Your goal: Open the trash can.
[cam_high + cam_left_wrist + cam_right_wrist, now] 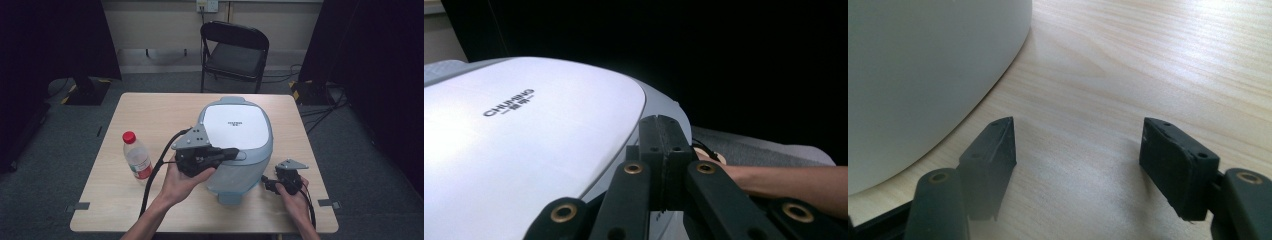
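Observation:
A grey-blue rice cooker (240, 132) with a white lid stands in the middle of the wooden table (150, 115). My left gripper (231, 153) is shut with nothing between its jaws. Its tips hang just over the front edge of the lid. The left gripper view shows the joined jaws (666, 137) above the white lid (524, 140), which bears dark lettering. My right gripper (267, 185) rests low at the cooker's front right, jaws wide open. In the right gripper view it (1078, 150) is over bare wood, with the cooker's wall (923, 75) close on the left.
A clear plastic bottle (136, 156) with a red cap stands left of the cooker, near my left forearm. A black chair (235, 50) sits beyond the far table edge. My right forearm (784, 180) lies past the left gripper's jaws.

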